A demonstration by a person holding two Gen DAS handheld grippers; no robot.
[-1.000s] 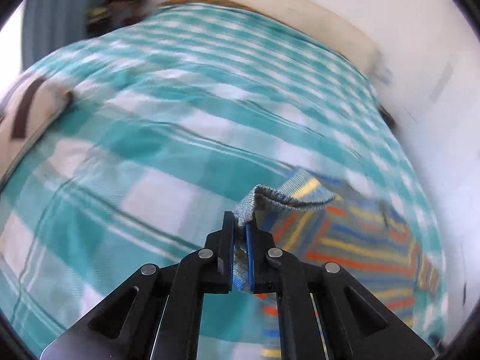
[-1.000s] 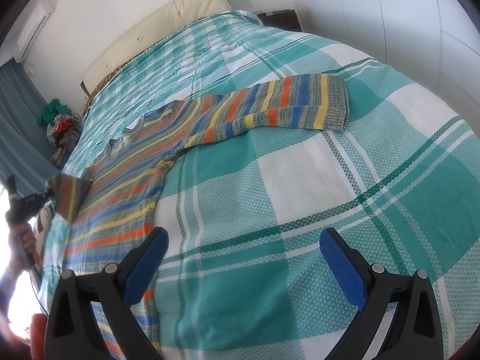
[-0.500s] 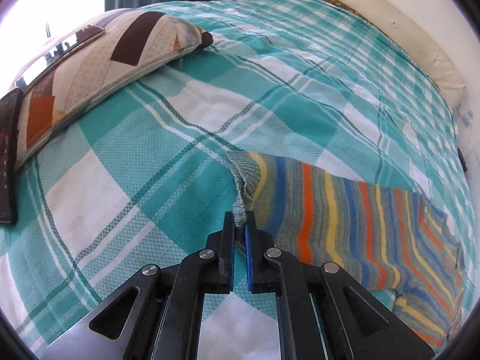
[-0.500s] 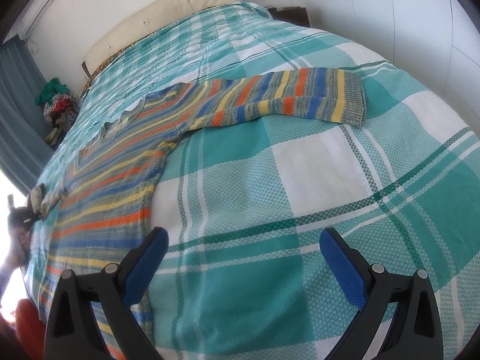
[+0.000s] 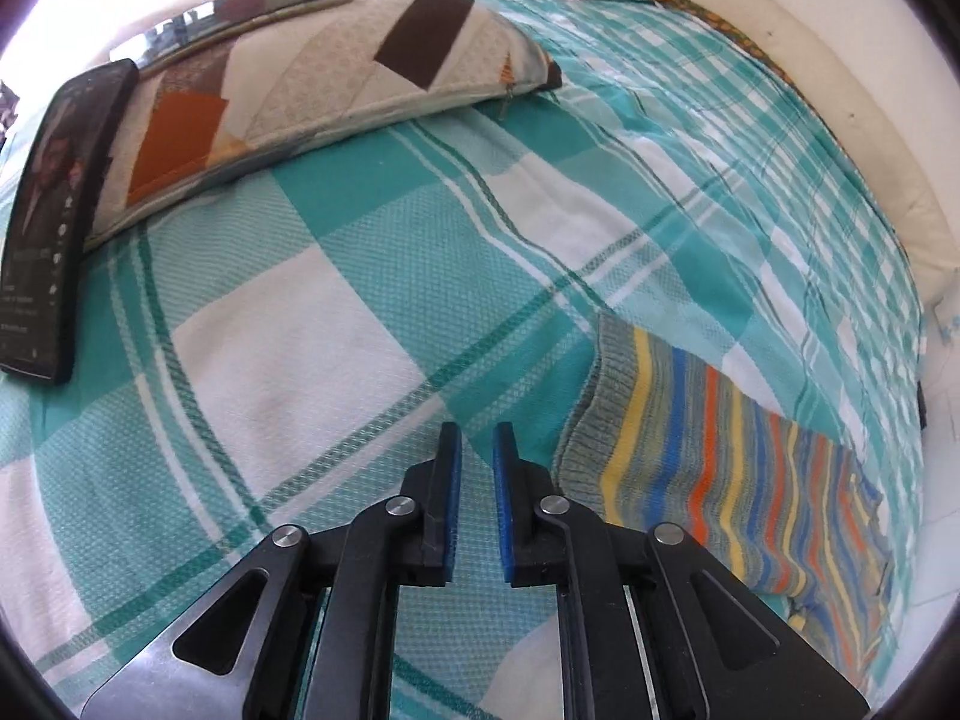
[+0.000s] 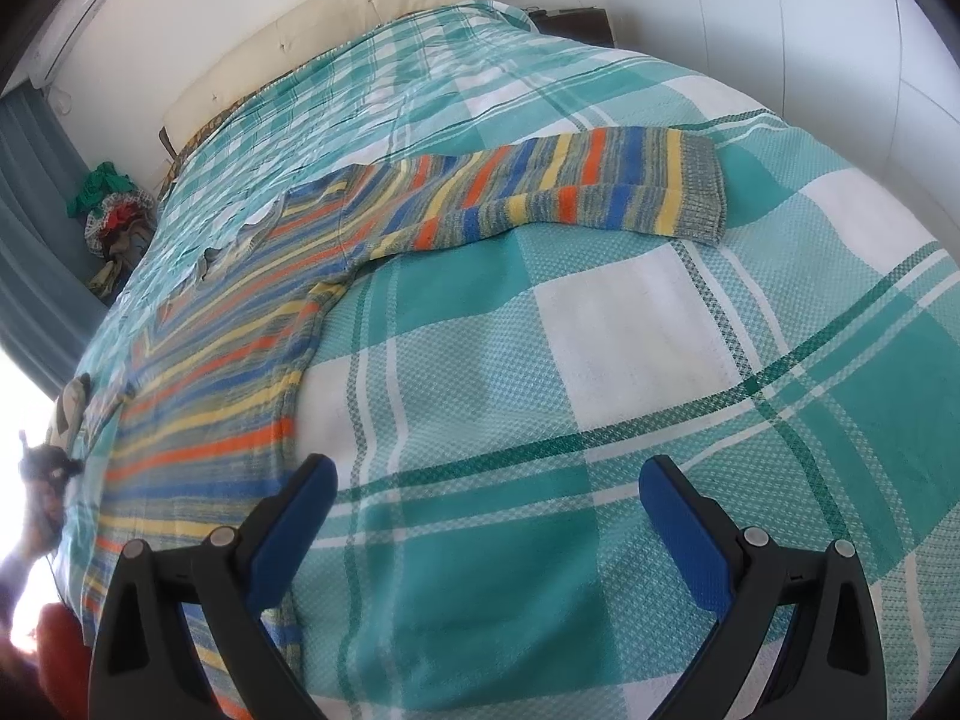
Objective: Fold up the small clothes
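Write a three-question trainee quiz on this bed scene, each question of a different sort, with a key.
1. True or false: the left gripper grips the striped knitted sweater.
2. The right gripper is: A) wide open B) shut C) holding a cuff.
3. What dark flat thing leans on the patchwork pillow, on the teal-and-white checked bedspread?

Key: 1 false, its fingers stand slightly apart with nothing between, having just been opening. 2 A. 3 a black smartphone.
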